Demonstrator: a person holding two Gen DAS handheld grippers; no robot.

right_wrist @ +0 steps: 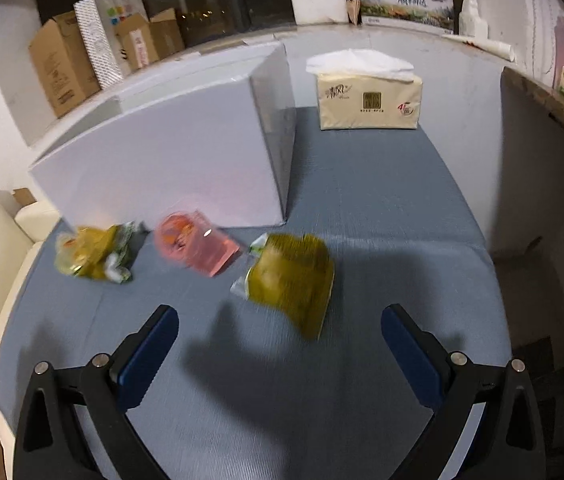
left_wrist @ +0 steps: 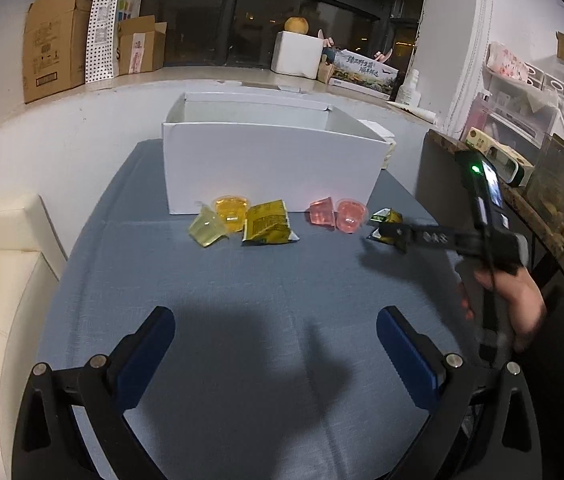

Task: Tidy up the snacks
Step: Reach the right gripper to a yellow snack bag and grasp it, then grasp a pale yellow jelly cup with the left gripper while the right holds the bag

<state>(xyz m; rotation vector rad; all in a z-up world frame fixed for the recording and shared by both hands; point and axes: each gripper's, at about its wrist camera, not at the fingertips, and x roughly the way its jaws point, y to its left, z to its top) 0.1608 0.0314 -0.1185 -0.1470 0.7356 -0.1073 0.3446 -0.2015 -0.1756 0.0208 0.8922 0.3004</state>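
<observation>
Both grippers hang over the blue-grey cloth-covered table (left_wrist: 242,360) with nothing in them. The left gripper (left_wrist: 276,334) has its blue-padded jaws spread wide, just bare cloth between them. The right gripper (right_wrist: 280,334) is spread just as wide and holds nothing either.

Straight ahead of the left jaws sits the tall white open-top cardboard box (left_wrist: 270,168), and the snacks are lined up along its front wall. Ahead and slightly left: a pale yellow-green jelly cup (left_wrist: 206,231) tipped on its side, touching an orange jelly cup (left_wrist: 230,208), with a flat yellow foil snack packet (left_wrist: 268,223) just beside them. Ahead and to the right: two pink jelly cups (left_wrist: 335,215) side by side.

The second yellow-green foil packet (right_wrist: 293,276) lies just ahead of the right jaws, a little right of centre — close, but not between the pads. That view is blurry, so whether anything touches it can't be told. In the left view the right gripper's tip overlaps that packet.

Far ahead of the right jaws, past the box, stands a cream-coloured soft pack of tissues (right_wrist: 367,96).
</observation>
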